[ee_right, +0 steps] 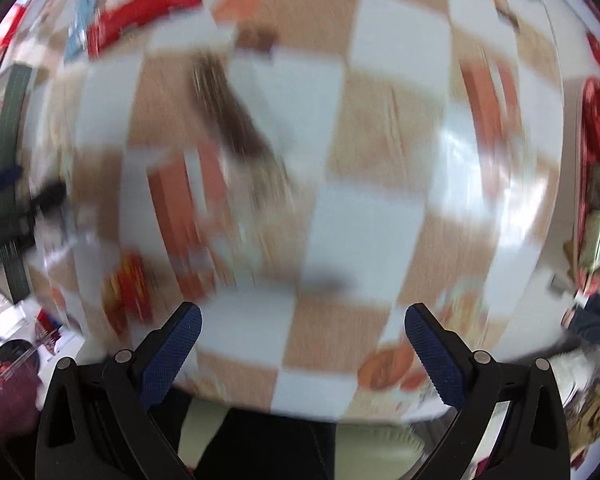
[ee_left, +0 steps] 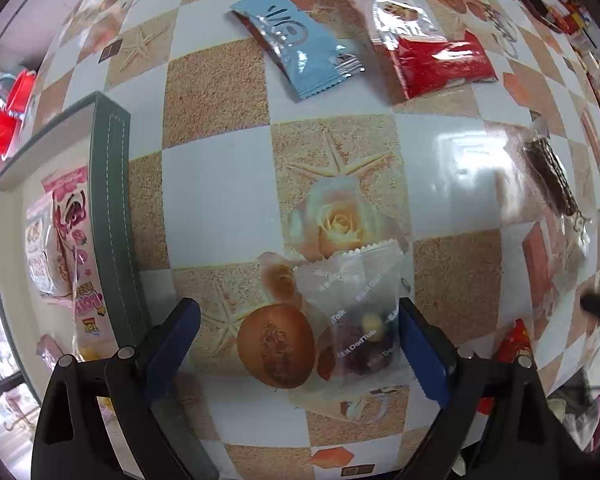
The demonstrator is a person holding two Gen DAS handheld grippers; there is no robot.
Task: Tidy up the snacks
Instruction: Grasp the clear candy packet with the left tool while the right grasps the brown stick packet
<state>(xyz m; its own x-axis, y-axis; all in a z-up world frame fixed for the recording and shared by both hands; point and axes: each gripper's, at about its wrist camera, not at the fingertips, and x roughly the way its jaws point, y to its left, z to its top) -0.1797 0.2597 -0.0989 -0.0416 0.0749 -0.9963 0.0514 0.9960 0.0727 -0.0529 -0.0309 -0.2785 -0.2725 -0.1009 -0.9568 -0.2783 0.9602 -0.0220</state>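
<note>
Two views logged. Left wrist view: left gripper (ee_left: 300, 340) hangs over a checkered tablecloth (ee_left: 220, 184) printed with starfish and a rose; jaws spread wide. A translucent snack pouch (ee_left: 358, 308) with dark and pale pieces inside lies flat between the fingers, its right edge just beside the right blue pad (ee_left: 424, 356); whether they touch cannot be told. Farther up the cloth lie a light blue wrapper (ee_left: 300, 44) and, beside it, a red-and-white packet (ee_left: 424, 36). A clear packet holding a dark brown bar (ee_left: 552, 176) sits at the right. At the left edge, a grey-green box (ee_left: 112, 208) with a cream interior holds pink snack packets (ee_left: 66, 240).

Right wrist view: heavily motion-blurred. Right gripper (ee_right: 302, 356) is wide apart, nothing between its fingers, above the same checkered cloth near the table's front edge. A dark brown bar (ee_right: 230, 112) smears across upper centre; a red packet (ee_right: 144, 12) shows upper left, the grey-green box wall (ee_right: 10, 120) at far left. A red tray (ee_right: 598, 128) of items sits at far right; contents unreadable.
</note>
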